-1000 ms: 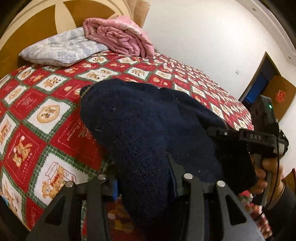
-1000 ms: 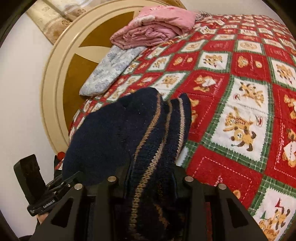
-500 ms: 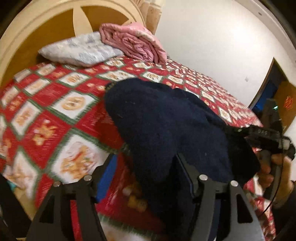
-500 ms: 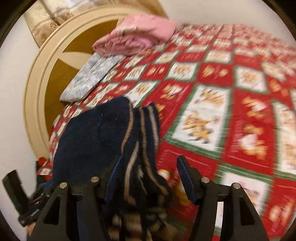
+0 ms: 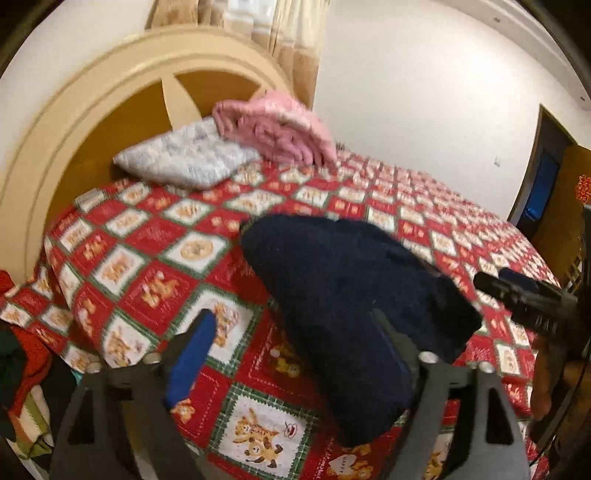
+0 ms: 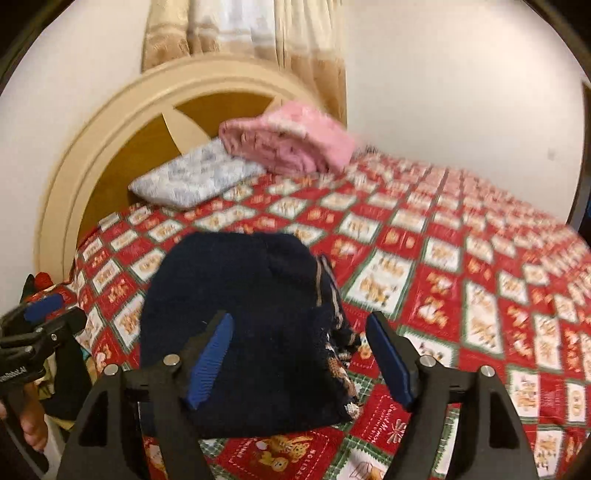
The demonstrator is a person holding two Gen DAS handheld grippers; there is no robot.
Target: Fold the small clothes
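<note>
1. Bed (image 5: pixel 155 266): covered by a red, white and green checked quilt with bear prints. It serves as the landmark for all items below.
2. Sweater (image 5: pixel 351 295): dark navy knit with tan stripes along one edge, seen from the right camera (image 6: pixel 251 314). It lies in a bunched heap on the quilt near the front edge of the bed, held by neither claw.
3. Left gripper (image 5: pixel 291 347): at the front edge of the bed with its blue-padded fingers spread wide. The sweater sits by the right-hand finger; I cannot tell whether they touch.
4. Right gripper (image 6: pixel 299 358): at the front edge of the bed, jaws spread apart, the sweater heap lying between and beyond them, unpinched.
5. Pillow (image 5: pixel 184 158): pale grey-blue, at the head of the bed against the headboard.
6. Blanket (image 5: pixel 277 129): pink, folded, resting partly on the pillow.
7. Headboard (image 5: pixel 74 122): round, cream frame with brown panels.
8. Curtain (image 6: pixel 243 33): beige, on the wall behind the headboard.
</note>
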